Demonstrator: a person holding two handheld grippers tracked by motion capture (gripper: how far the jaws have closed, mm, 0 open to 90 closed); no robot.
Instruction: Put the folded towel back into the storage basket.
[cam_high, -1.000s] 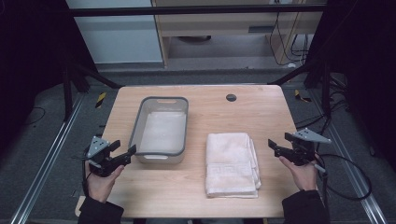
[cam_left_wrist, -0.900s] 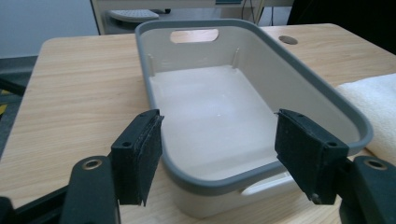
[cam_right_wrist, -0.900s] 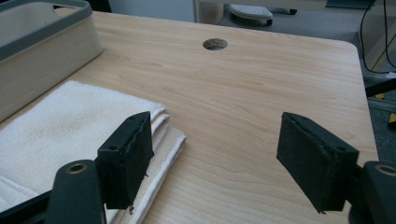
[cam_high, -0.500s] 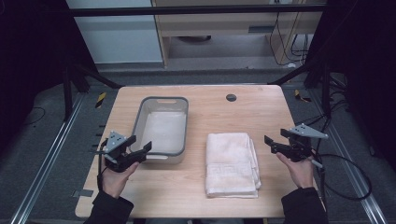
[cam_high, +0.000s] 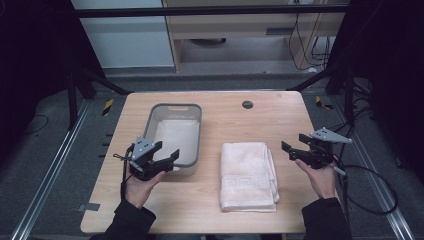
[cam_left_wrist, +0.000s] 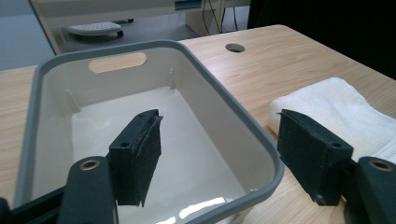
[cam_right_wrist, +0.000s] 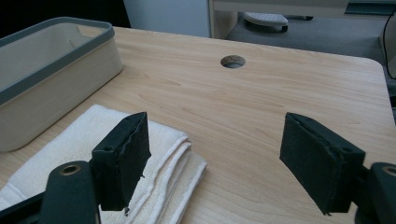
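Note:
A white tub with a grey rim (cam_high: 196, 135) stands left of centre on the wooden table; its inside looks empty in the left gripper view (cam_left_wrist: 233, 109). A folded white towel (cam_high: 248, 175) lies to its right. My left gripper (cam_high: 166, 149) is open at the tub's near rim, with one jaw over the tub's inside and the other outside its right wall toward the towel (cam_left_wrist: 336, 100). Right of the towel, my right gripper (cam_high: 294, 142) hangs open above the table with nothing between its jaws. In the right gripper view the towel's layered edge (cam_right_wrist: 173, 154) lies beside its left jaw.
A round cable hole (cam_high: 247, 104) sits in the table (cam_high: 280, 120) behind the towel. Bare wood runs along the table's right side and front edge. A black cable (cam_high: 370, 175) trails from the right gripper off the table's right edge.
My left gripper has moved right, from the table's left edge to the tub's near rim. My right gripper has shifted slightly left toward the towel.

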